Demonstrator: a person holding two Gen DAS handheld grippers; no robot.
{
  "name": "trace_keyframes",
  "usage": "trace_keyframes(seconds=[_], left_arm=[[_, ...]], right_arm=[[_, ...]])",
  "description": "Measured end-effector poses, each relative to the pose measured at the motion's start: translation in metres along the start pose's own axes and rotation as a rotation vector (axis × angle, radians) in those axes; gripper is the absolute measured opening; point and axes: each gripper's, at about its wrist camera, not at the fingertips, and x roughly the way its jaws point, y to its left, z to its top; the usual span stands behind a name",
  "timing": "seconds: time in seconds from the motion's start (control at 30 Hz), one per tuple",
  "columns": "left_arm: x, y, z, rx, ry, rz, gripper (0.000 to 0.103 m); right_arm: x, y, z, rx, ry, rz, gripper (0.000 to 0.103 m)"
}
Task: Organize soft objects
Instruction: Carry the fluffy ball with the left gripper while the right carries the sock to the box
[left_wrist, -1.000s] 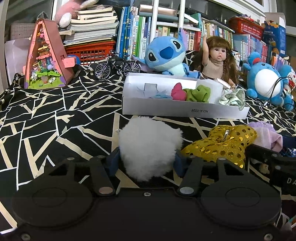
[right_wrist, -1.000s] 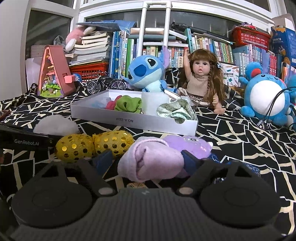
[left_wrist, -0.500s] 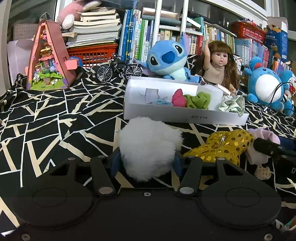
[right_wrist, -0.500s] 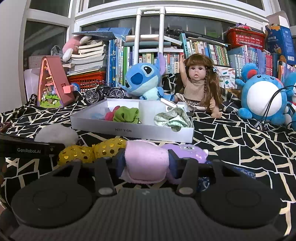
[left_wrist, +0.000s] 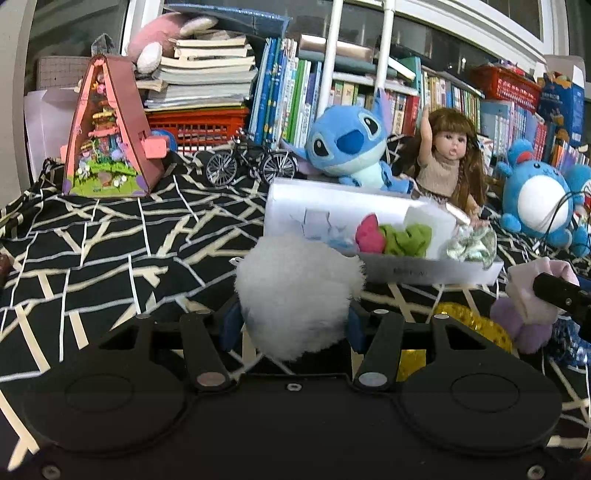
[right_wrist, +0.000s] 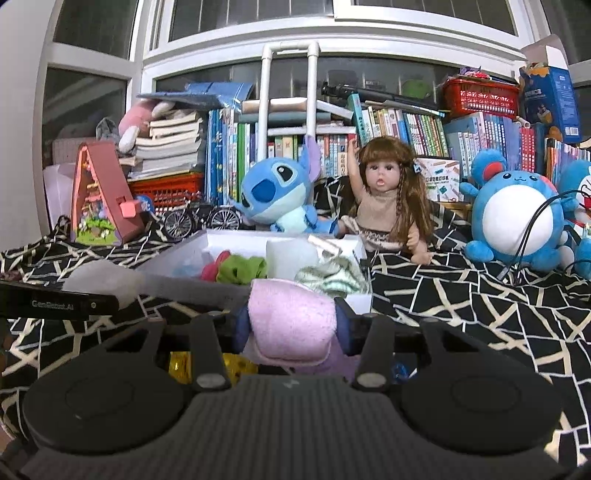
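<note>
L gripper (left_wrist: 293, 326) clamped on white fluffy pom (left_wrist: 297, 295), blue pads pressing both flanks, pom bulging fwd past the tips; held clear of the cloth, just in front of the white box (left_wrist: 413, 271), near its L end. Likely carried this way so it can go over the front wall w/o dragging. R gripper (right_wrist: 291, 328) likewise clenched on a folded pink soft cloth (right_wrist: 291, 317), also raised, just in front of the box nr its R end; loose fold hangs below the pads, so grip is on the bulk only and could slip. Box contents, L to R: pale blue item (blurred, can't ID), red-pink piece (left_wrist: 370, 238), green scrunchie-like piece (left_wrist: 406, 240), white block (left_wrist: 428, 225) upright, pale green patterned fabric (left_wrist: 471, 247) draped over the R front corner. Gold sequin item (left_wrist: 469, 323) and a purple plush (left_wrist: 524, 325) lie on the cloth in front of the box, R side, not yet collected. Stitch plush (left_wrist: 347, 147) and doll (left_wrist: 447, 158) sit behind the box.
</note>
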Motion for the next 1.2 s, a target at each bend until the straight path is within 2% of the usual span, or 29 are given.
trace_keyframes(seconds=[0.27, 0.63, 0.87, 1.2], left_arm=[[0.006, 0.001, 0.026, -0.014, -0.016, -0.008, 0.053], [0.027, -0.004, 0.057, -0.033, -0.016, -0.031, 0.053], [0.053, -0.006, 0.067, -0.062, 0.046, -0.061, 0.053], [0.092, -0.011, 0.069, -0.069, 0.118, -0.057, 0.053]], right_arm=[[0.008, -0.011, 0.022, 0.045, -0.026, 0.002, 0.050], [0.028, -0.025, 0.042, 0.127, -0.005, 0.030, 0.050], [0.047, -0.032, 0.053, 0.167, 0.024, 0.041, 0.050], [0.096, -0.041, 0.053, 0.278, 0.129, 0.087, 0.050]])
